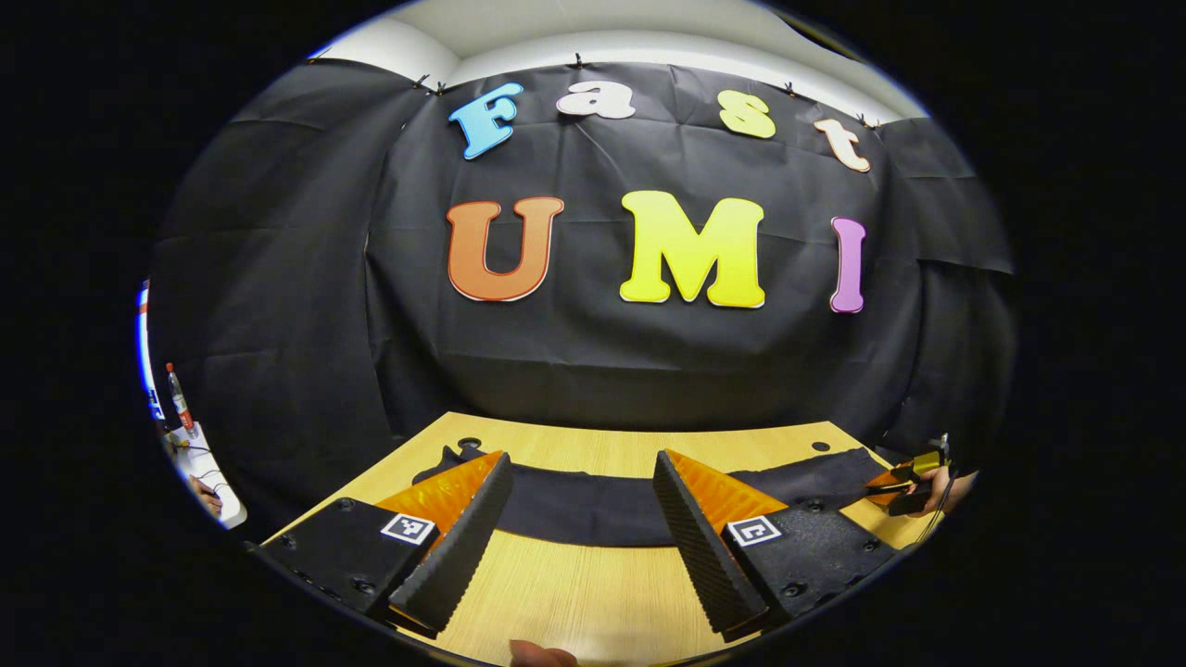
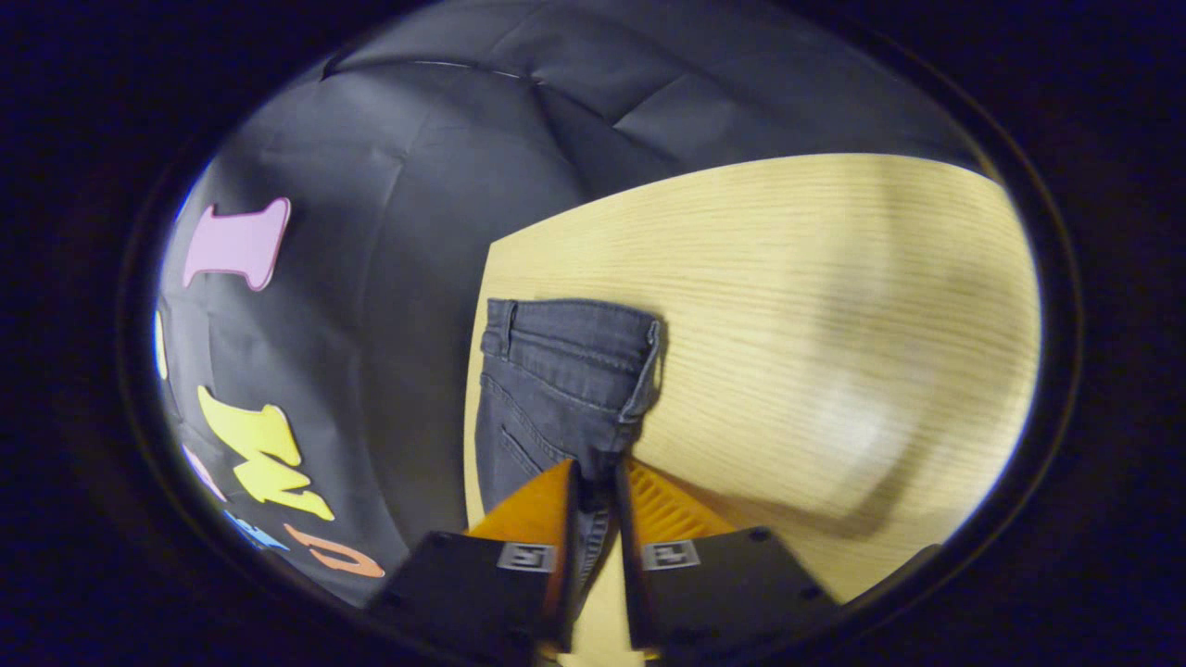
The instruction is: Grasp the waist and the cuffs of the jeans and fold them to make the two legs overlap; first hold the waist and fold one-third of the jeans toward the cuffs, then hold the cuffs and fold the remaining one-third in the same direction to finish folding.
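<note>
1. Left gripper view: the left gripper (image 1: 582, 519) is held wide open and empty above the wooden table (image 1: 593, 593). The dark jeans (image 1: 593, 509) lie just ahead, their long axis running crosswise.
2. Right gripper view: the right gripper (image 2: 596, 500) is clamped on the jeans just below the waistband (image 2: 574, 324), which lies ahead, so this hand is judged better placed.

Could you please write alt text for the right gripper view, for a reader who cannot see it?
The right hand-held gripper is closed on the edge of dark jeans just below the waistband, both fingers pressing the denim. The jeans lie at the edge of a light wooden table, beside the booth's black cloth wall.
</note>
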`<state>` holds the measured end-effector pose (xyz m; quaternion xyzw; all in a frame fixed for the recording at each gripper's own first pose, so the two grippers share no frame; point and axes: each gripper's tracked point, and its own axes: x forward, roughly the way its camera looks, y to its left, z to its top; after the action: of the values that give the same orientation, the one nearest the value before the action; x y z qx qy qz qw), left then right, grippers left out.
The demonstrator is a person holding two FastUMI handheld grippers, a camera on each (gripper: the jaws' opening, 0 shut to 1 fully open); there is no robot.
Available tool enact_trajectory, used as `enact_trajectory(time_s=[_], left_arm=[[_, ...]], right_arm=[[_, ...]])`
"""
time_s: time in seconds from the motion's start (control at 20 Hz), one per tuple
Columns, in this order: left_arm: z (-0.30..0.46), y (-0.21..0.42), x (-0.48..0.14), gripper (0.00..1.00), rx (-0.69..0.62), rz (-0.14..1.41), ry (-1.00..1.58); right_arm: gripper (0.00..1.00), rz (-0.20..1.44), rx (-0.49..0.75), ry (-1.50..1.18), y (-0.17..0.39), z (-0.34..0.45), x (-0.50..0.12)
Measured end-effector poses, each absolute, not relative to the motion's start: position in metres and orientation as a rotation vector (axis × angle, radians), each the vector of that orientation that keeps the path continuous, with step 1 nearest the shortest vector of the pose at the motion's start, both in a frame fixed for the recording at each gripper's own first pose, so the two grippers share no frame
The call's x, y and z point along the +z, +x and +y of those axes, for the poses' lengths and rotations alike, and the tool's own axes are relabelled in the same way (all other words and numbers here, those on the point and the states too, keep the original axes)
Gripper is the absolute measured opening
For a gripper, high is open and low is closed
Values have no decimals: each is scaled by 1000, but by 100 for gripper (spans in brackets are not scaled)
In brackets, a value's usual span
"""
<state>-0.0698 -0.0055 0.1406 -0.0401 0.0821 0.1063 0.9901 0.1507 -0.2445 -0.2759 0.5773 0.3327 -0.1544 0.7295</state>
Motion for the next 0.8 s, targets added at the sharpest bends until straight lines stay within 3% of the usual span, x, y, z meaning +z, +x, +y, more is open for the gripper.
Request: enact_trajectory(time_s=[0.1,0.4,0.45,0.75,0.8], left_arm=[[-5,-73,139,99,214,169,-98],[9,-73,134,99,225,183,-138],[9,-74,132,99,225,188,-153],[23,-71,130,99,217,176,-191],[28,-71,129,99,216,176,-199]], right_arm=[[0,741,-361,1137,152,-242,-281],[6,722,-340,759,172,-231,-246],[2,718,-336,695,174,-228,-240],[0,604,-209,294,189,-186,-159],[6,582,-179,232,189,-174,-138]])
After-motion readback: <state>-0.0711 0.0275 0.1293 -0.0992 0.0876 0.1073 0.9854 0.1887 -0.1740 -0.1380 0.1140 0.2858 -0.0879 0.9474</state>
